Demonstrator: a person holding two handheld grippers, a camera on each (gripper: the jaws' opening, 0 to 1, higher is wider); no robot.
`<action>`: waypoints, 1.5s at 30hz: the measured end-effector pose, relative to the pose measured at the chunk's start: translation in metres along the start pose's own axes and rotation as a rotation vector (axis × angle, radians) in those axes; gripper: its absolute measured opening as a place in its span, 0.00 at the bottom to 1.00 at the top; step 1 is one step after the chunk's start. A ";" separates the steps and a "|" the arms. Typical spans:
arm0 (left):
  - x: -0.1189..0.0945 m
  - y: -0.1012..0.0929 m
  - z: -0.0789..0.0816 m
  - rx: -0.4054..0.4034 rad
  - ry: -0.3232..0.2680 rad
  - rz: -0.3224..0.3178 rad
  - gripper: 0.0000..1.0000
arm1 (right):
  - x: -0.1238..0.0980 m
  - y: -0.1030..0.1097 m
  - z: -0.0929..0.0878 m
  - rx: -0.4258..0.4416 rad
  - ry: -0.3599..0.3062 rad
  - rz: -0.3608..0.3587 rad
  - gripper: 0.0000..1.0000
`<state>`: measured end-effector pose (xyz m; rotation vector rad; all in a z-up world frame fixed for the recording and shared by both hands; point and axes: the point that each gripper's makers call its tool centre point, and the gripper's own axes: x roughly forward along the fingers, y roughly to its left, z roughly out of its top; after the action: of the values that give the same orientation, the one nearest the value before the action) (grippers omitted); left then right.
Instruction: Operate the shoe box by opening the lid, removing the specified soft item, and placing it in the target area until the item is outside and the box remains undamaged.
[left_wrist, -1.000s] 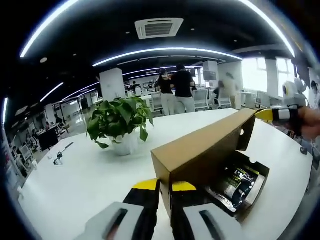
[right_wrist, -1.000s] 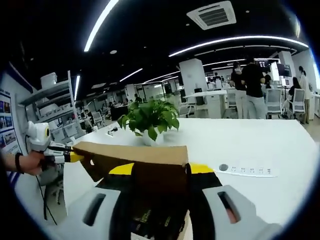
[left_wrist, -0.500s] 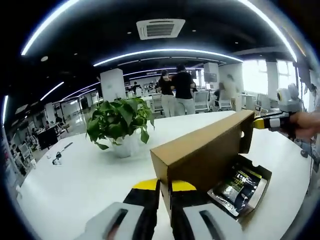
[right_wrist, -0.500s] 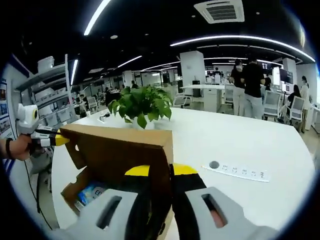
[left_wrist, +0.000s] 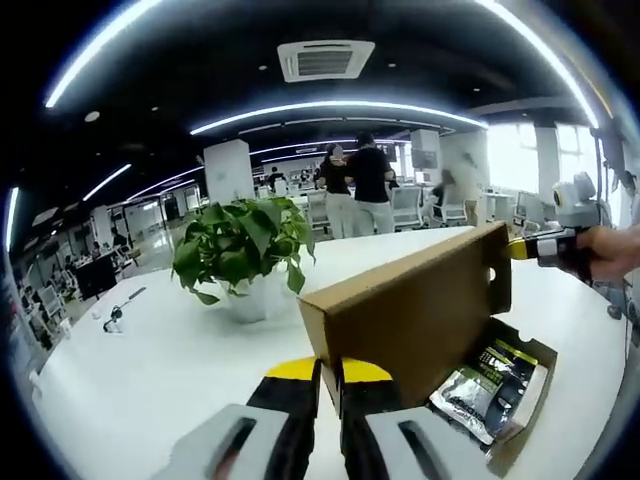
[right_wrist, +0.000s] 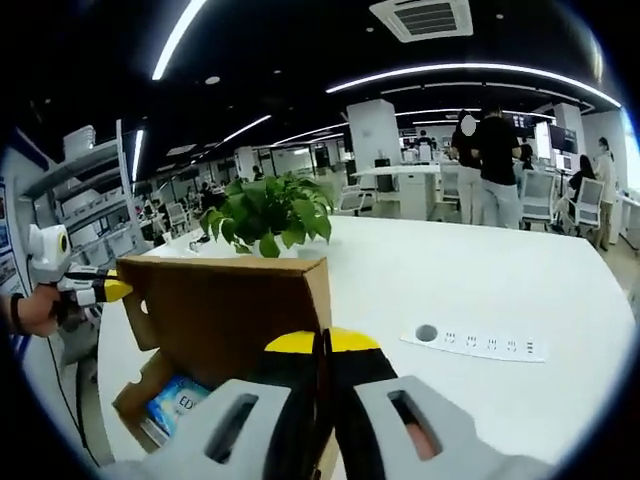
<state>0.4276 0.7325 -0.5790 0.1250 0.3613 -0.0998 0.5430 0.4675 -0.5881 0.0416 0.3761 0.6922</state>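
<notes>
- Left gripper view: the left claw (left_wrist: 330, 375), at bottom centre, is pinching one end corner of the raised cardboard lid (left_wrist: 415, 310) between narrow jaws, probably to keep the lid upright and the box interior exposed.
- At right edge, the right claw (left_wrist: 520, 248), in a person's hand, is gripping the lid's far end, likely sharing the load so the cardboard does not twist.
- The shoe box (left_wrist: 525, 425) is sitting open at lower right on the white worktop (left_wrist: 130, 380); the soft item, a dark printed pouch (left_wrist: 485, 385), is lying inside it, not yet removed.
- A potted plant (left_wrist: 240, 250) is standing at centre left, apart from the box.
- Right gripper view: the right claw (right_wrist: 322, 355), at bottom centre, is clamping the lid edge (right_wrist: 235, 310), jaws nearly together.
- The left claw (right_wrist: 105, 290) is holding the opposite end at left edge.
- The pouch (right_wrist: 175, 408) is showing at lower left under the lid.
- A power strip (right_wrist: 475, 345) is lying at right on the worktop.
</notes>
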 end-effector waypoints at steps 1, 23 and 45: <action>0.003 0.002 0.000 -0.001 0.000 0.001 0.06 | 0.003 -0.001 -0.002 -0.002 0.005 -0.003 0.00; 0.042 0.015 -0.021 0.021 0.062 0.037 0.05 | 0.031 -0.017 -0.044 0.066 0.087 -0.059 0.00; 0.046 0.021 -0.083 -0.028 0.230 0.030 0.08 | 0.037 0.000 -0.082 0.073 0.201 -0.044 0.01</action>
<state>0.4439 0.7612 -0.6697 0.1144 0.5895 -0.0504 0.5403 0.4840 -0.6767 0.0331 0.5935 0.6408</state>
